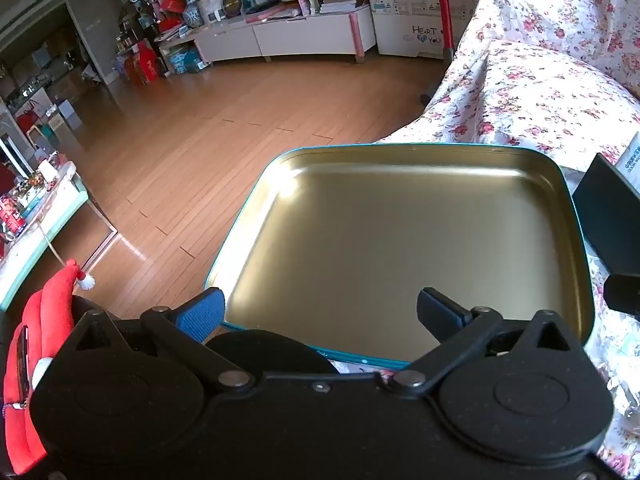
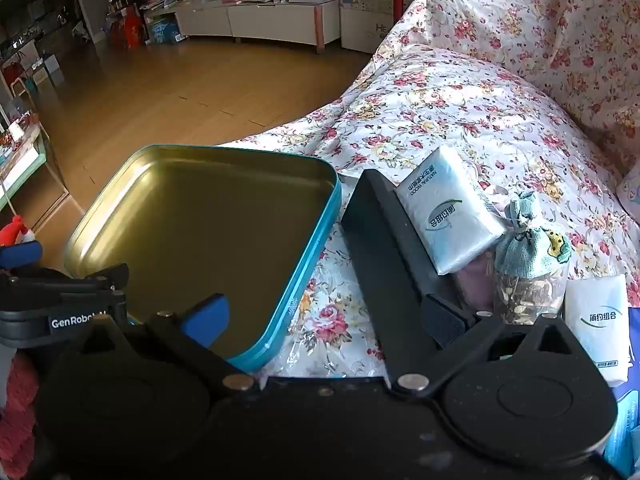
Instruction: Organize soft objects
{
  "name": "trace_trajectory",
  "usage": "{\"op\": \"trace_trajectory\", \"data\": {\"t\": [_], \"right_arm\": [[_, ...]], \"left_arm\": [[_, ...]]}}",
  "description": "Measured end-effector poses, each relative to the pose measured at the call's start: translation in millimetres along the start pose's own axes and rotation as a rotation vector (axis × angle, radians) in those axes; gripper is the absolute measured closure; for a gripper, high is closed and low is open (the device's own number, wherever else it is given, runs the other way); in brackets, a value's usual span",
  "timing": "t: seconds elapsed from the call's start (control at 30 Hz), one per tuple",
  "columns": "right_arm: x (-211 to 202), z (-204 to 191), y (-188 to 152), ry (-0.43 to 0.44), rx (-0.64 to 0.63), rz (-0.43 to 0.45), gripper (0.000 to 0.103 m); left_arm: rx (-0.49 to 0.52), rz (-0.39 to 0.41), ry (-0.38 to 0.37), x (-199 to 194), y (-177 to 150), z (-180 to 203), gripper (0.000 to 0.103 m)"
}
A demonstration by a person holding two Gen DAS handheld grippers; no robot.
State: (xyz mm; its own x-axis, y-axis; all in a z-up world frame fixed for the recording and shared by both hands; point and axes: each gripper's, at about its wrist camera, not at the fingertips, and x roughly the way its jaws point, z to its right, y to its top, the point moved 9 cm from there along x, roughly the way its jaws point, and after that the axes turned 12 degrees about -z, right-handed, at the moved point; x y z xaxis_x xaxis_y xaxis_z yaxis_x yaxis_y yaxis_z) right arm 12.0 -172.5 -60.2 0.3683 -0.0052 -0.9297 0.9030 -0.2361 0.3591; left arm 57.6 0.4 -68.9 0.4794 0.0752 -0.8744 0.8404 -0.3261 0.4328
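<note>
Soft white tissue packs (image 2: 446, 210) lay beside empty teal metal tin (image 2: 316, 220); both grippers, left gripper (image 1: 320, 312) and right gripper (image 2: 332, 316), stood wide, empty. Best to pinch pack at middle.

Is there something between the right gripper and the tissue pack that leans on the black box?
Yes. The black box lies between the open right gripper and the tissue pack, which rests against the box's far side. The gold tin, left of the box, holds nothing visible.
</note>
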Motion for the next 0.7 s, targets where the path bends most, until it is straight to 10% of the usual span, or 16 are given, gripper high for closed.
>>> {"op": "trace_trajectory", "data": {"t": [0.7], "right_arm": [[-0.1,-1.6,-0.7,-0.014,-0.011,0.003,0.000]], "left_arm": [[-0.007,-0.008,-0.007,1.1,-0.5,0.4,0.004]]}}
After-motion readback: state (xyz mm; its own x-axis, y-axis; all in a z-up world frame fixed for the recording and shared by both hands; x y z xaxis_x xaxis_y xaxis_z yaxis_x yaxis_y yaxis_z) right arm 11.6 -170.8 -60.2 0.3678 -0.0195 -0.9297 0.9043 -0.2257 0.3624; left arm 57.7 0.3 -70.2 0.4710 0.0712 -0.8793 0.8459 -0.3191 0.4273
